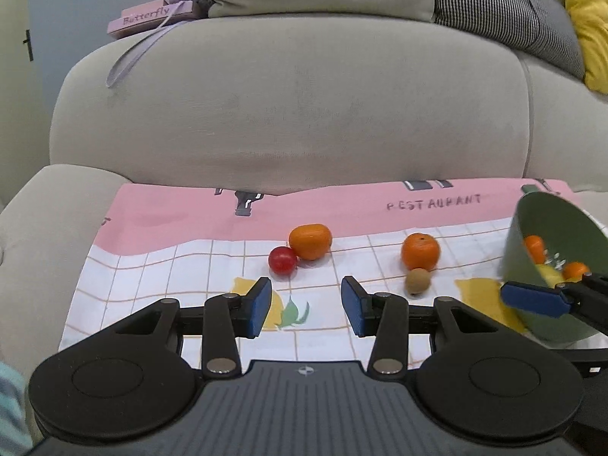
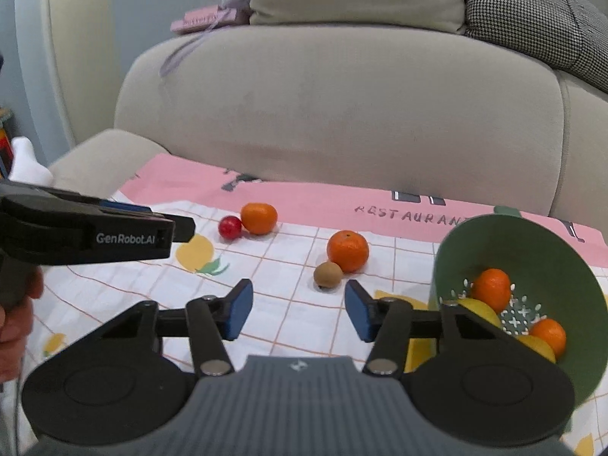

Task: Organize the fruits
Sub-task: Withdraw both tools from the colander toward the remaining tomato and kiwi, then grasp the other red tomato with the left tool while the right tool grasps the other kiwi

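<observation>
Both our left tongs (image 1: 306, 306) and right tongs (image 2: 298, 309) stand part-open and empty. The tilted green plastic colander (image 2: 494, 243) right of them could spill its oranges.

The green bowl (image 1: 532, 235) runs off the right edge of the left wrist view, and a blue pad crosses its front. A yellow fruit (image 2: 480, 309) inside, perhaps a lemon, sits half behind the right gripper's (image 2: 298, 309) linkage.
</observation>
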{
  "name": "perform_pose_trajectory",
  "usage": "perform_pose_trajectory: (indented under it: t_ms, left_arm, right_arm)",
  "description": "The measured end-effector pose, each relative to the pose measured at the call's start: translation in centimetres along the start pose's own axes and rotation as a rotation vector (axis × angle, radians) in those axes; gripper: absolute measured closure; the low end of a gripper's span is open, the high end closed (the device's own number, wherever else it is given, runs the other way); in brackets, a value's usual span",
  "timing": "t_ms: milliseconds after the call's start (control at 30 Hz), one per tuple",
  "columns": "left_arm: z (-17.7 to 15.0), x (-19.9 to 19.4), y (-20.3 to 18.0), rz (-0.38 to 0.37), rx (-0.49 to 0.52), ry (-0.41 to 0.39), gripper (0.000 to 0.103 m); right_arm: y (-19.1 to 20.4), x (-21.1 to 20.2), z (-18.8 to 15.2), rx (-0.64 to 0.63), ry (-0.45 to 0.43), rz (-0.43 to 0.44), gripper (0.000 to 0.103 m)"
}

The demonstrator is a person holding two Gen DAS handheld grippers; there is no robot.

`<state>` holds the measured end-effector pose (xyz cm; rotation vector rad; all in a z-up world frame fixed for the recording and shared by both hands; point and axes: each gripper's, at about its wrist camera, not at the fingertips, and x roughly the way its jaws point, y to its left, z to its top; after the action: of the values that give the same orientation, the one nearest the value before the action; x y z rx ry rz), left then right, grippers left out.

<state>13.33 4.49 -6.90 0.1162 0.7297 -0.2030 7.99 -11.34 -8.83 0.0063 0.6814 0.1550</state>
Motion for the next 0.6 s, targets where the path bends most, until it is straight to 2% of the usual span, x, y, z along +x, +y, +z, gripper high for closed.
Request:
perform_pose_trajectory:
  t_ms: [133, 400, 600]
  left_arm:
    - [0.1, 2.4, 0.4, 0.018, 0.009, 0.007, 0.052]
    - [-0.2, 7.3, 1.3, -0.007, 0.011, 0.025, 0.052]
    - [-0.4, 10.3, 1.8, 0.019, 0.033, 0.049, 0.054]
  right_arm:
    - [0.0, 2.7, 0.0, -0.005, 0.026, -0.024, 0.062]
    - [-0.3, 7.7, 0.3, -0.008, 0.054, -0.078, 0.066]
    - [-0.7, 10.3, 0.2, 0.013, 0.076, -0.079, 0.066]
